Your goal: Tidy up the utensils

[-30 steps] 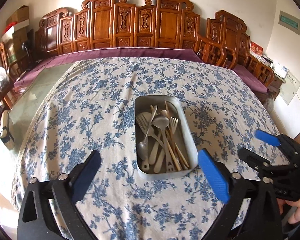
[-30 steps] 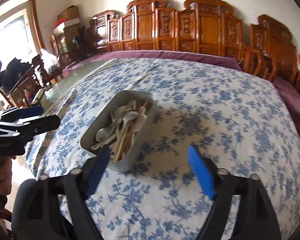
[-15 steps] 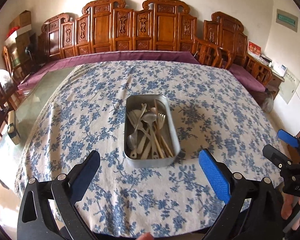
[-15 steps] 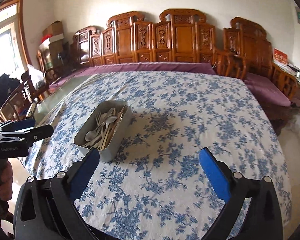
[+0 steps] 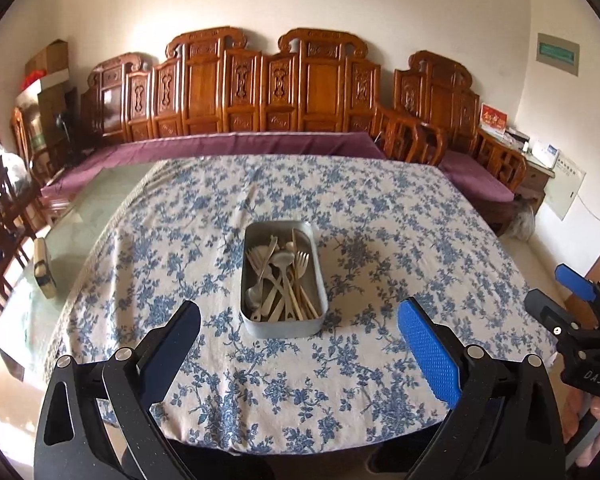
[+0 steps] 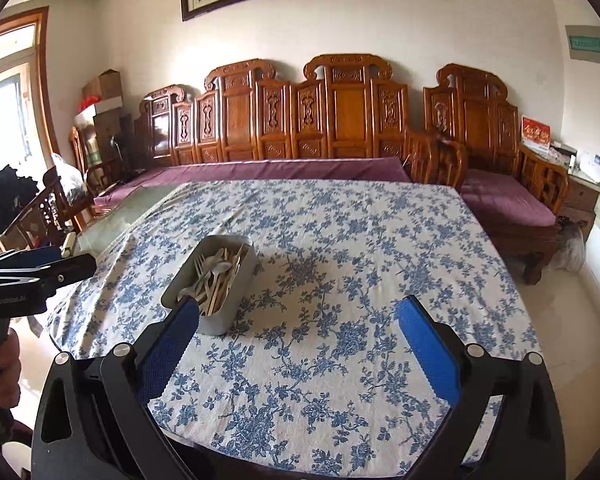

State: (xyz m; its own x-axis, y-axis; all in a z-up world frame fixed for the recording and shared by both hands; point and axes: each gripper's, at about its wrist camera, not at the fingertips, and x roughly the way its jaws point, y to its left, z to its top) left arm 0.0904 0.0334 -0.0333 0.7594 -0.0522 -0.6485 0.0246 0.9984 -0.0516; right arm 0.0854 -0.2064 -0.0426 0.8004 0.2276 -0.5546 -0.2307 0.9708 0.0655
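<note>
A grey metal tin (image 5: 249, 264) stands in the middle of the table with the blue-flowered cloth (image 5: 380, 216). It holds several utensils (image 5: 280, 280): forks, spoons and chopsticks, lying mixed together. My left gripper (image 5: 300, 320) is open and empty, held back over the table's near edge, short of the tin. My right gripper (image 6: 300, 320) is open and empty, also over the near edge, to the right of the tin (image 6: 236, 300). The right gripper shows at the right edge of the left wrist view (image 5: 572, 292).
A carved wooden bench with a purple cushion (image 5: 260, 144) runs behind the table. Wooden chairs (image 5: 4, 216) stand on the left. A bare glass strip of the table (image 5: 96, 208) with a small box (image 5: 44, 268) lies left of the cloth.
Both grippers have pulled back and up from the tin toward the near table edge. The tin and utensils have not moved.
</note>
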